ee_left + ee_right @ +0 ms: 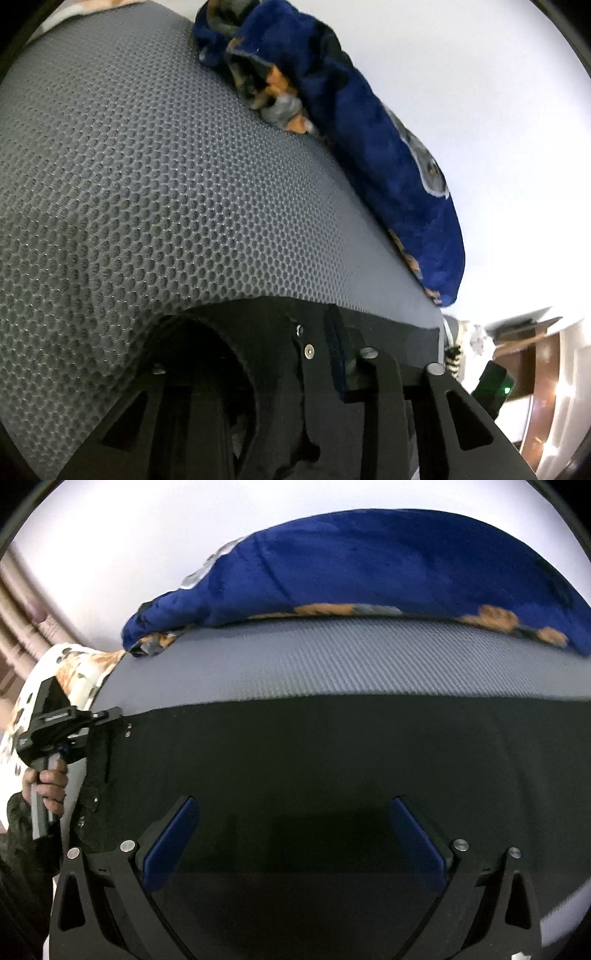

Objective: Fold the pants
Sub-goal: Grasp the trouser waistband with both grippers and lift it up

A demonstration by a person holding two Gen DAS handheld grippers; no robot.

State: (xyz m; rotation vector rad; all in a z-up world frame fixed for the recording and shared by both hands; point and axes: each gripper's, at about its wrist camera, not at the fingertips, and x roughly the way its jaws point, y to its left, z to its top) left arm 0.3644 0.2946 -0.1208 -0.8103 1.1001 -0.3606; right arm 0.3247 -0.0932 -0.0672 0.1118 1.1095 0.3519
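While the dark pants (295,760) lay spread flat on the grey mesh mattress (332,661), they filled the whole lower half of the right wrist view, their far edge a nearly straight line running from the left of the frame to the right. That band-like spread suggested a long axis across the picture, though I could not tell which end was waist and which was cuffs; small rivets at the left edge hinted at a pocket or waist corner.

The right gripper (293,838) hung just over the middle of the cloth with its blue pads (171,843) standing far apart — nothing between them but the fabric below, and no grip yet.

The left gripper (107,716) sat at the left end of the garment, at the far corner, held by a hand (46,781) low at the left edge of the frame. In its own view the left gripper (340,350) had its fingers drawn almost together with black cloth bunched between them — clamped on the pants' corner (280,332), as I judged.

So the left tool was nearer its end, and the right one probably had to travel toward the right side of the picture to reach the opposite end. A blue blanket (369,568) lay along the mattress's far side, clear of the pants.
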